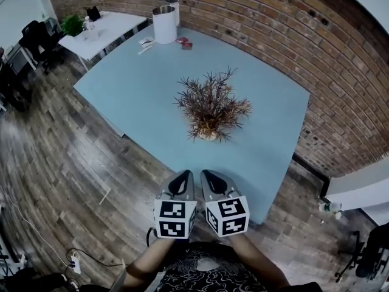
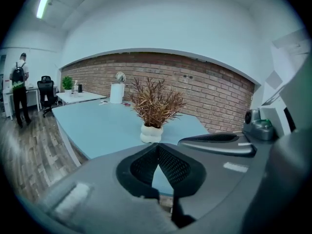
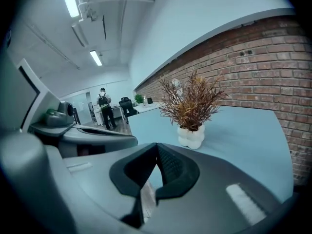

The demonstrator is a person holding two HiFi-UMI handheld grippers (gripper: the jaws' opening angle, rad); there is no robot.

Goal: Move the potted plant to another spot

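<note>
Head view: the potted plant stands upright near the middle of the light blue table, its small white pot under a wide spray of dry brown leaves. The left gripper and right gripper are held side by side at the table's near edge, both aimed at the plant and well apart from it. The plant lies straight ahead, a little to the right of the line between them, so the right gripper appears marginally nearer. A white bin stands at the far end, clear of any likely path.

Left gripper view: the jaws are clenched, tips meeting, with nothing between them. The white pot sits almost directly beyond the jaw tips, resting on the table. A person stands in the background, away from the work.

Right gripper view: the jaws are likewise pressed together and empty. The pot lies ahead and off to the right of the jaw line.

Assessment: the task is not yet under way. The pot's axis is vertical and its body rounded. Both grippers would need to part their jaws and advance across the table. The spreading foliage overhangs the pot and may foul a high approach.
</note>
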